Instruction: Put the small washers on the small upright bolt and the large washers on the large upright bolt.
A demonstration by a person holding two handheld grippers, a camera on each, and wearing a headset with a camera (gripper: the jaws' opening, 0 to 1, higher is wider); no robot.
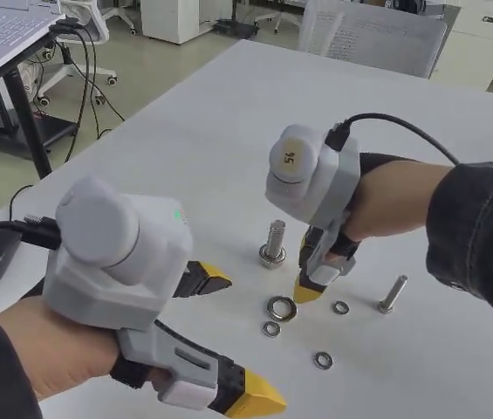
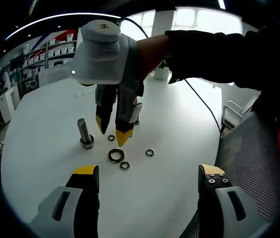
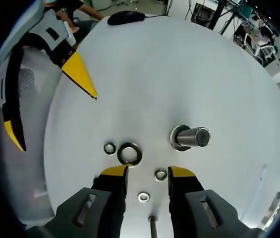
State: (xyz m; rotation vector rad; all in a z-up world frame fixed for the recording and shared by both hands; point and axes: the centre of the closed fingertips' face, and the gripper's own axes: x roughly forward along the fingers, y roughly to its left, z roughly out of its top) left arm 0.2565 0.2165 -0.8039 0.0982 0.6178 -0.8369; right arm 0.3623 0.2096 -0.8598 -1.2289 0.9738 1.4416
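White worktop, away from edges: right gripper is held part-open over small silver washer, likely for pickup; left gripper is held wide open.

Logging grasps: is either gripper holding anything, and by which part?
Nothing is held. The right gripper hangs open over a small washer on the table; the left gripper is open, empty.

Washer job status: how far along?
Done: nothing evident; neither the large bolt nor the small bolt shows a washer stacked on it. In hand: right gripper, open, has its fingers either side of a small washer on the table. The left gripper is open, empty. Left: the large washer and three small washers.
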